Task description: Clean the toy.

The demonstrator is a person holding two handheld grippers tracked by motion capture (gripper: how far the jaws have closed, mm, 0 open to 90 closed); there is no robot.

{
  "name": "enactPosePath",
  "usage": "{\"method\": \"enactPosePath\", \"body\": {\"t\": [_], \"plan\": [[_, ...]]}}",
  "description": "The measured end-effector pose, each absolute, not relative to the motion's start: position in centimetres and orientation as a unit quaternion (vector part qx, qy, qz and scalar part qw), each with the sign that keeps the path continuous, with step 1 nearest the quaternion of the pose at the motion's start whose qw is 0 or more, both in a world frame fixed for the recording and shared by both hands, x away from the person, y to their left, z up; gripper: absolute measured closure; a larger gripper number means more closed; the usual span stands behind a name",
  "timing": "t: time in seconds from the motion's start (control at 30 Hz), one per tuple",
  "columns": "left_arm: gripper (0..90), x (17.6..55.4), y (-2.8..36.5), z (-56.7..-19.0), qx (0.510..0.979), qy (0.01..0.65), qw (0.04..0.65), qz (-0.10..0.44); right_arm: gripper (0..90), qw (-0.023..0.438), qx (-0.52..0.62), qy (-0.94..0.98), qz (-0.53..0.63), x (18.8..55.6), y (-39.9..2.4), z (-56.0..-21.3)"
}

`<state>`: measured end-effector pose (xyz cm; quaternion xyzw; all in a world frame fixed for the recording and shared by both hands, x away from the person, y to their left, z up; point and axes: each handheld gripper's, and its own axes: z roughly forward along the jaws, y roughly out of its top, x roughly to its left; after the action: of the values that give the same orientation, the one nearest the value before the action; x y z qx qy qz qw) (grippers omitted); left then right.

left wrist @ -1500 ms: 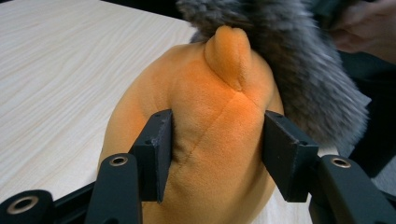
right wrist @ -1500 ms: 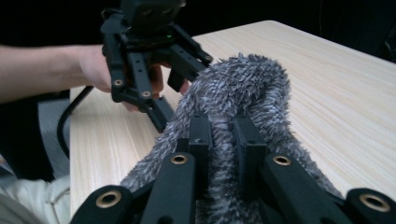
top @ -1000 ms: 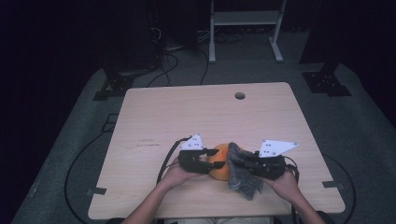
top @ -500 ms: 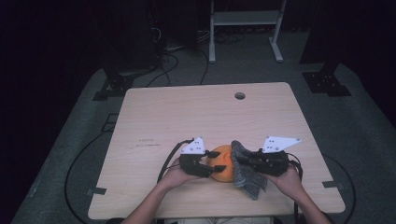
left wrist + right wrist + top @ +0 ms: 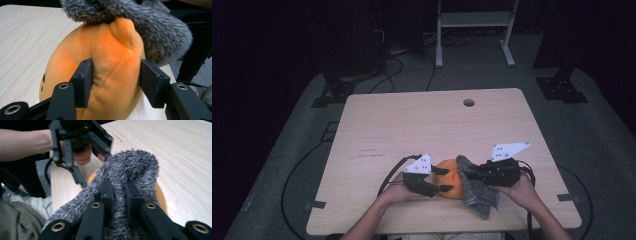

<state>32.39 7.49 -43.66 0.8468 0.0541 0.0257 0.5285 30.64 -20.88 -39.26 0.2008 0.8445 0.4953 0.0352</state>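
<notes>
Sideways, the orange plush (image 5: 451, 178) lies between both tongs, ear toward the grey cloth (image 5: 477, 187).

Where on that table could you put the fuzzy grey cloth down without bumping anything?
The table is bare across its far half, up to the round hole, and along the left edge. It is crowded only near the front edge, where the orange plush toy, grey cloth and both grippers sit.

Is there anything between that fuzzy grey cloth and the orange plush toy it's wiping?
Nothing visible does. The grey cloth, pinched in the right claw, lies directly against the orange plush toy, which sits between the left claw's pads.
</notes>
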Motion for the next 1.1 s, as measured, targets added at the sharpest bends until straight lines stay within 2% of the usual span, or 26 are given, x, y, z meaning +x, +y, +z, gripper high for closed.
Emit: {"method": "enactPosePath", "body": {"t": [0.2, 0.47, 0.63, 0.83, 1.1], "plan": [[46.8, 32.7, 7.8, -43.7, 0.845, 0.055, 0.531, 0.019, 79.3, 0.053, 0.252, 0.839, 0.479, 31.1, -23.6, -41.1], [46.6, 32.9, 7.8, -43.8, 0.842, 0.060, 0.535, 0.017, 79.3, 0.039, 0.298, 0.821, 0.486, 31.0, -26.7, -43.0], [46.6, 33.0, 7.9, -43.8, 0.841, 0.064, 0.536, 0.015, 79.3, 0.032, 0.286, 0.812, 0.508, 31.2, -26.0, -42.5], [45.8, 33.2, 8.4, -43.8, 0.839, 0.074, 0.539, 0.012, 79.3, 0.015, 0.294, 0.817, 0.496, 31.7, -25.8, -43.7], [46.3, 33.3, 8.1, -43.8, 0.840, 0.071, 0.537, 0.015, 79.1, 0.017, 0.255, 0.806, 0.534, 30.7, -24.5, -41.2]]}}
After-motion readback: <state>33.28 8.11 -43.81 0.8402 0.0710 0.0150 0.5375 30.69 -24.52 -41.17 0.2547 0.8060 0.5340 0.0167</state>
